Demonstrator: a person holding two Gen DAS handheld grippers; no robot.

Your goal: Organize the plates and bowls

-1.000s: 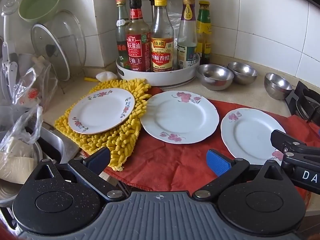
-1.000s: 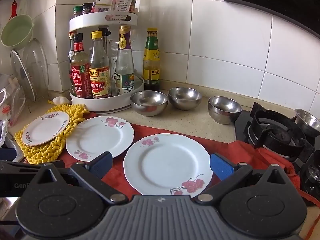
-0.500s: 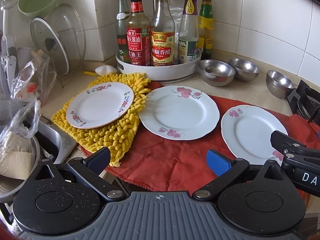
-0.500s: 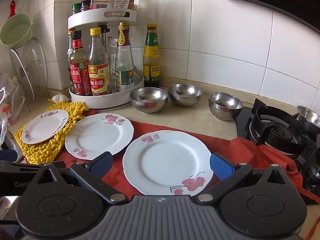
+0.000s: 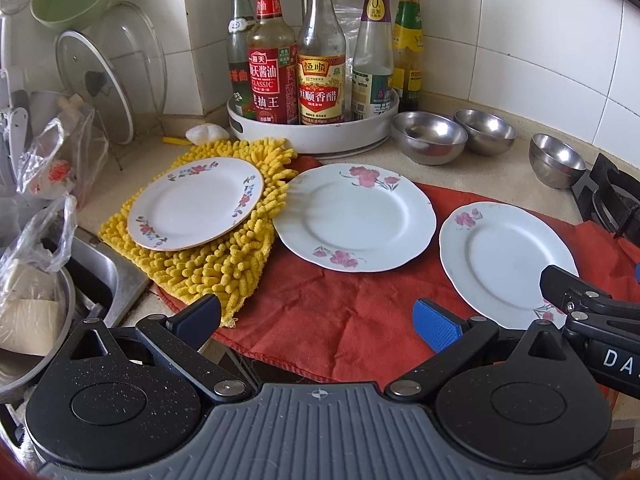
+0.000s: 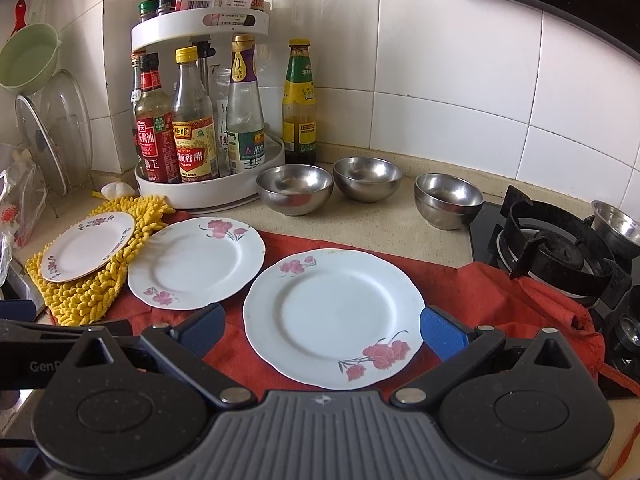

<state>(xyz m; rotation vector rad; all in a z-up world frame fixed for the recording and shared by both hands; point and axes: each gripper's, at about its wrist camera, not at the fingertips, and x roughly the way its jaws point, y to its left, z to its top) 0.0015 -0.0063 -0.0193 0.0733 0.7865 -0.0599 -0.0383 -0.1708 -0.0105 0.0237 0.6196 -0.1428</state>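
Note:
Three white flowered plates lie in a row on the counter. The small plate point(image 5: 196, 204) point(image 6: 88, 246) rests on a yellow chenille mitt point(image 5: 224, 264). The middle plate point(image 5: 354, 216) point(image 6: 196, 262) and the right plate point(image 5: 508, 262) point(image 6: 334, 316) lie on a red cloth point(image 5: 340, 320). Three steel bowls point(image 6: 294, 188) point(image 6: 367, 178) point(image 6: 448, 198) stand behind them. My left gripper point(image 5: 318, 318) is open above the cloth's near edge, empty. My right gripper point(image 6: 322, 330) is open, its blue pads either side of the right plate's near half, above it.
A white turntable rack point(image 6: 208, 184) of sauce bottles stands at the back. A gas burner point(image 6: 560, 252) with another small steel bowl point(image 6: 616, 228) is on the right. A sink point(image 5: 92, 276) with bagged items and glass lids point(image 5: 108, 76) is on the left.
Both grippers have moved forward and slightly down towards the plates, which now look larger and nearer. Nothing on the counter has moved, and both grippers stay open.

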